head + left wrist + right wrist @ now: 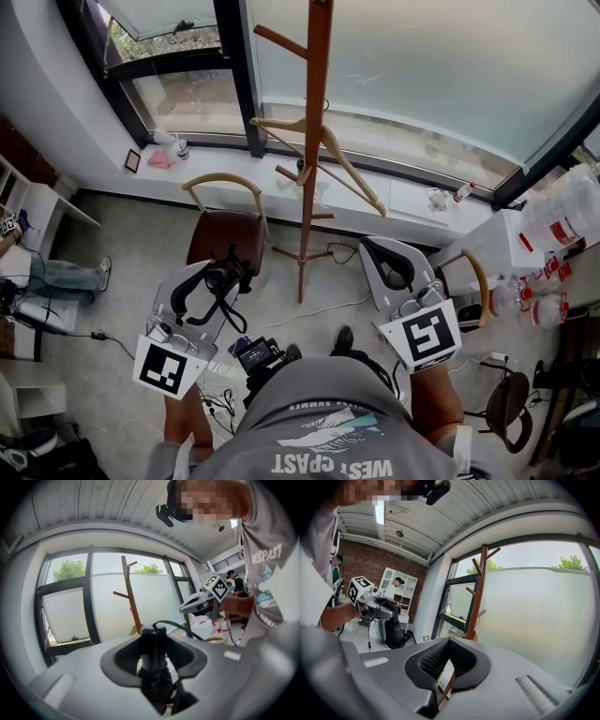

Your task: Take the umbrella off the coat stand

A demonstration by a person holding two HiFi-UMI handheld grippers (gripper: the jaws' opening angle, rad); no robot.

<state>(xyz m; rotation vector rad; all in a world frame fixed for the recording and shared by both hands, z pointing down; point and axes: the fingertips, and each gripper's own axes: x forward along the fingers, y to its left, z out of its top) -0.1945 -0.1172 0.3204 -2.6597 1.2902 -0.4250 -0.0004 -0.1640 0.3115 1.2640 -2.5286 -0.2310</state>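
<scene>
Person's wear: grey short-sleeved T-shirt (328,412), white and teal chest print. Pale grey plastic left gripper (217,274) and right gripper (382,255) — black ribbed pads (440,660), white cubes (427,336) with black square markers.

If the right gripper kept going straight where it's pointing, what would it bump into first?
Probably the wooden coat stand: its pole shows right ahead of the right gripper. Depth is hard to judge; if it slips by, the frosted window comes next.

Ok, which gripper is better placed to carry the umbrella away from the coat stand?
Left, I'd say. The left gripper has its jaws on the umbrella, clear of the coat stand; the right gripper is empty, jaws together.
</scene>
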